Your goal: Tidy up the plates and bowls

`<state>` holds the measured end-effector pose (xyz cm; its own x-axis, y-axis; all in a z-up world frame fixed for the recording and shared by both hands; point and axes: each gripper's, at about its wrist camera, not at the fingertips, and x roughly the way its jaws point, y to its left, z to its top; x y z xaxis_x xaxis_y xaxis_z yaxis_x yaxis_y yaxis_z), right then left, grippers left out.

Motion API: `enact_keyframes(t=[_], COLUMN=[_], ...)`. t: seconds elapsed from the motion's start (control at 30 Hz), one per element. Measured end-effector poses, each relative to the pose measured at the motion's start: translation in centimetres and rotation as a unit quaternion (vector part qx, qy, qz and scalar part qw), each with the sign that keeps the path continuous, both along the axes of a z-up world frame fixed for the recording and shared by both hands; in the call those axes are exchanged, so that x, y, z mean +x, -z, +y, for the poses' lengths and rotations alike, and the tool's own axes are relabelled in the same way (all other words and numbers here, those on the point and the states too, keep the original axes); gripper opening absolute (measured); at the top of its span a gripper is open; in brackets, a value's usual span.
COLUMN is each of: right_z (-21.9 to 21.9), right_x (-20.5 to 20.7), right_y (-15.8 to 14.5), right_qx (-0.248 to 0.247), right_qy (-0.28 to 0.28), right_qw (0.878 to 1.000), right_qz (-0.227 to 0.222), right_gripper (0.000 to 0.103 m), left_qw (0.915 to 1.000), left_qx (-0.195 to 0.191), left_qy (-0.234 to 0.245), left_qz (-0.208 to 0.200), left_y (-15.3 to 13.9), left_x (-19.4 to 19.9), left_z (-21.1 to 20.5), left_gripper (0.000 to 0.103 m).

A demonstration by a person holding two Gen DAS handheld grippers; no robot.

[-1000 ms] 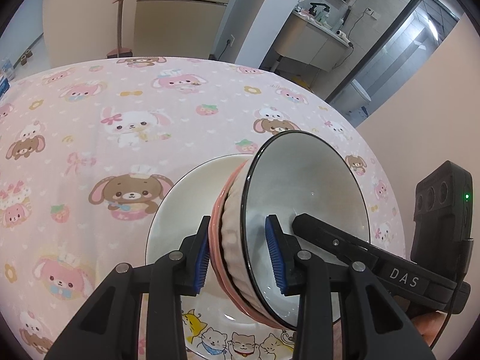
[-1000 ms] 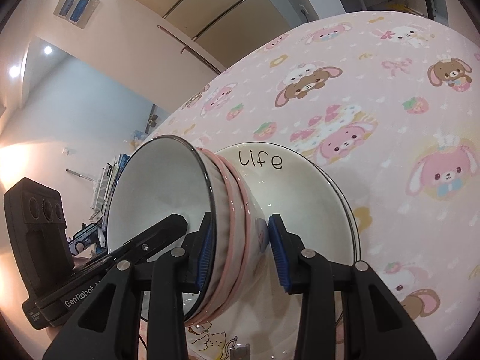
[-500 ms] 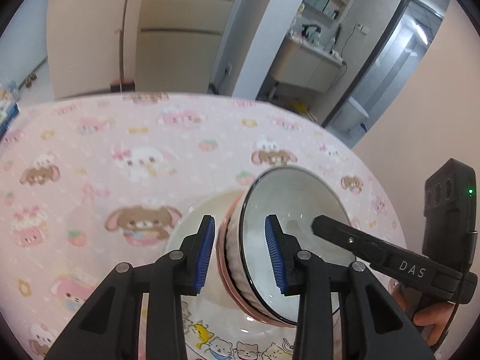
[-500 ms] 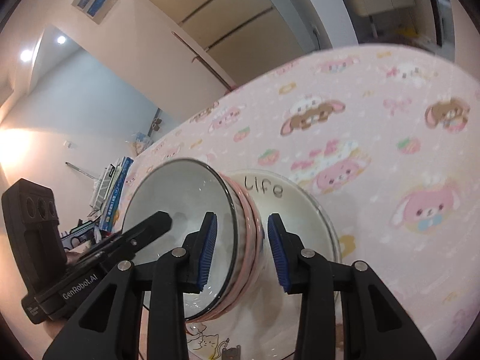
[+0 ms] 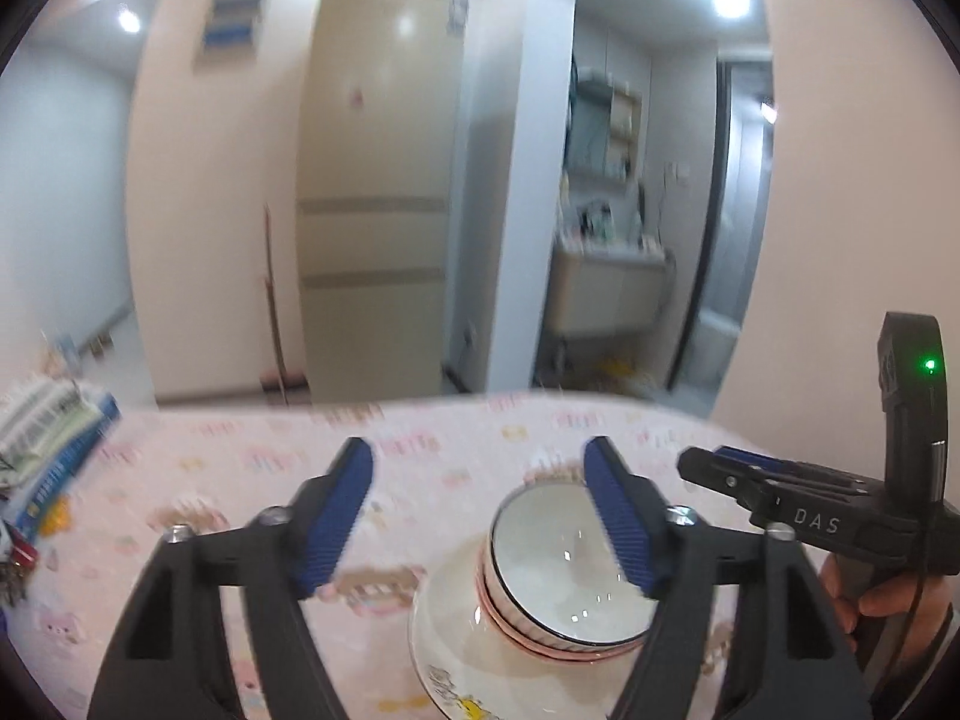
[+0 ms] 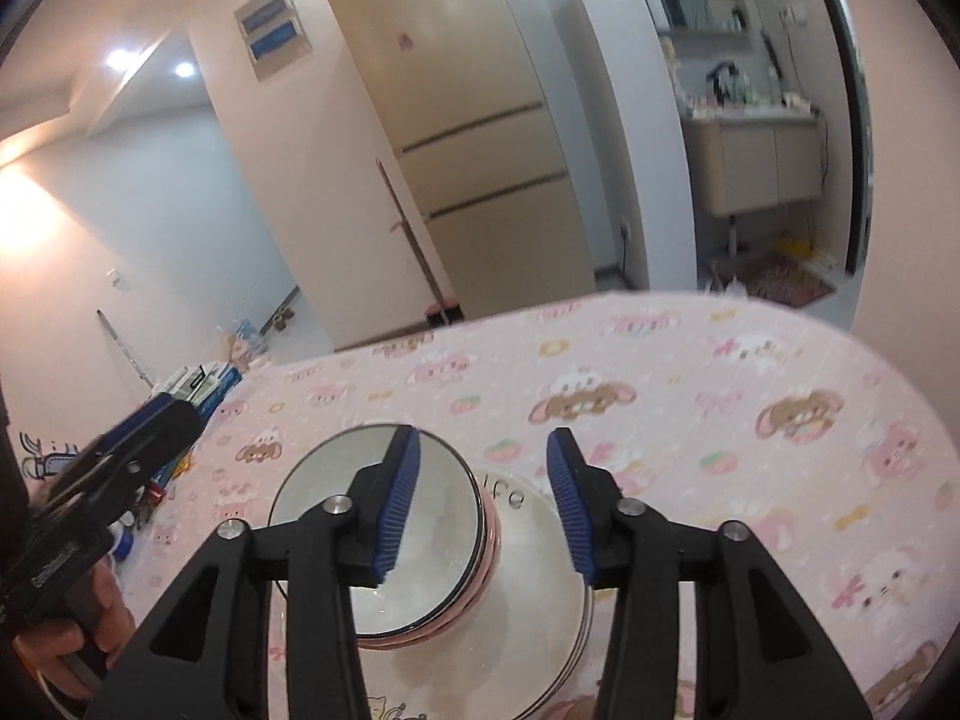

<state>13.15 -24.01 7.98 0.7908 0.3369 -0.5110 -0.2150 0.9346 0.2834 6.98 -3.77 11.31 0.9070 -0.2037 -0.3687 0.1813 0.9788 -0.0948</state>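
Fingers [image 5: 336, 516] of both grippers spread wider, gripping nothing, above the bowl [image 5: 564, 576] nested upright in a plate [image 6: 540, 600] on the pink surface [image 6: 720, 420], just below the blue pads.

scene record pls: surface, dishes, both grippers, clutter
surface: table under pink cartoon-animal cloth
dishes: pink-ribbed bowl stack sitting on white plate marked "life"
left gripper: jaws opening, nothing between pads, above the bowls
right gripper: jaws opening, nothing gripped, above the bowls
clutter: books at table edge
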Motion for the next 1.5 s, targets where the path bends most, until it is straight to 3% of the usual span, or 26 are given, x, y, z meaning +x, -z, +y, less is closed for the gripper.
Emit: enact_keyframes(t=[0.07, 0.17, 0.23, 0.27, 0.37, 0.7, 0.87, 1.03, 1.17, 1.5], right_z=[0.2, 0.1, -0.2, -0.4, -0.9, -0.7, -0.1, 0.6, 0.5, 0.6], right_x=[-1.6, -3.9, -5.3, -5.9, -7.6, -11.0, -11.4, -10.8, -10.8, -10.5], right_y=[-0.9, -2.1, -2.6, -2.8, -3.2, -1.9, 0.5, 2.9, 4.0, 5.5], right_qx=[-0.016, -0.024, -0.023, -0.021, -0.025, -0.058, -0.067, -0.065, -0.067, -0.068], right_qy=[0.005, 0.014, 0.029, 0.038, 0.053, 0.057, 0.057, 0.034, 0.037, 0.023], right_qw=[0.999, 0.995, 0.991, 0.988, 0.98, 0.97, 0.967, 0.973, 0.974, 0.978], right_qz=[-0.039, -0.098, -0.131, -0.148, -0.189, -0.23, -0.239, -0.218, -0.213, -0.196], right_gripper=[0.051, 0.069, 0.096, 0.103, 0.103, 0.103, 0.103, 0.103, 0.103, 0.103], left_qw=[0.9994, 0.9966, 0.9936, 0.9917, 0.9892, 0.9836, 0.9877, 0.99, 0.9916, 0.9935], left_qx=[0.002, -0.006, -0.013, -0.016, -0.012, -0.008, -0.023, -0.025, -0.001, 0.0], left_qy=[-0.001, -0.007, -0.014, -0.016, -0.018, -0.016, -0.015, -0.03, -0.031, -0.029], left_qz=[-0.035, -0.081, -0.112, -0.126, -0.145, -0.179, -0.154, -0.136, -0.125, -0.11], left_y=[-0.6, -1.2, -1.3, -1.3, -1.0, 1.2, 3.8, 6.7, 7.5, 9.4], left_x=[-1.6, -3.6, -4.9, -5.5, -6.6, -9.8, -9.7, -9.1, -8.5, -8.6], left_z=[0.4, 1.1, 1.6, 1.9, 2.5, 3.7, 3.9, 4.5, 4.7, 5.6], left_gripper=[0.079, 0.099, 0.103, 0.103, 0.103, 0.103, 0.103, 0.103, 0.103, 0.103])
